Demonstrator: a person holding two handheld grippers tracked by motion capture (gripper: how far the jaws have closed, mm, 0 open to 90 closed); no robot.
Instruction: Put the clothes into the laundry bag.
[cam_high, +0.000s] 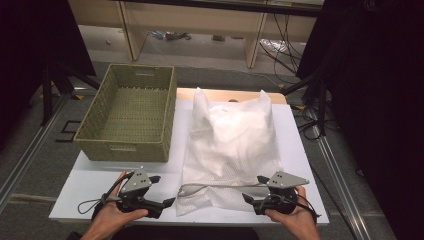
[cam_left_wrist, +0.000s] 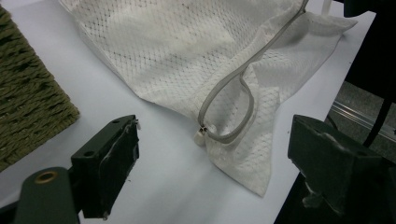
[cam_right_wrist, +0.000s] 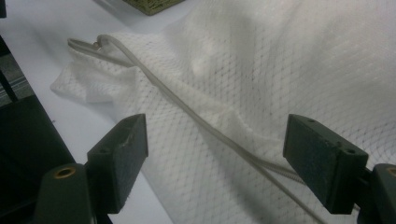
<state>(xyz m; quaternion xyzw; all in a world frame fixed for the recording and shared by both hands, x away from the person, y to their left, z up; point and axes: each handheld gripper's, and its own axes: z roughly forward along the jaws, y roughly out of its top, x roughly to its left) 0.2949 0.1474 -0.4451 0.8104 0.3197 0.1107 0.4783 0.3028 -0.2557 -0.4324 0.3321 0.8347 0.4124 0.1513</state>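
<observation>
1. A white table (cam_high: 95, 182) filled the lower middle of the frame.
2. Grey carpeted floor (cam_high: 30, 165) ran along both sides, with metal rails (cam_high: 25, 155) crossing it.
3. Pale wooden furniture (cam_high: 200, 20) stood at the top.
4. Black cables (cam_high: 280, 50) lay tangled at upper right.
5. Dark curtains (cam_high: 380, 100) closed off both edges.

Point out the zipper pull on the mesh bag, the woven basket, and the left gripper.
zipper pull (cam_left_wrist: 201, 134), left gripper view, on the small white tab at the zipper's end.
woven basket (cam_high: 125, 149), high view, on its near outer wall.
left gripper (cam_left_wrist: 212, 161), left gripper view, midway between its open fingertips.
</observation>
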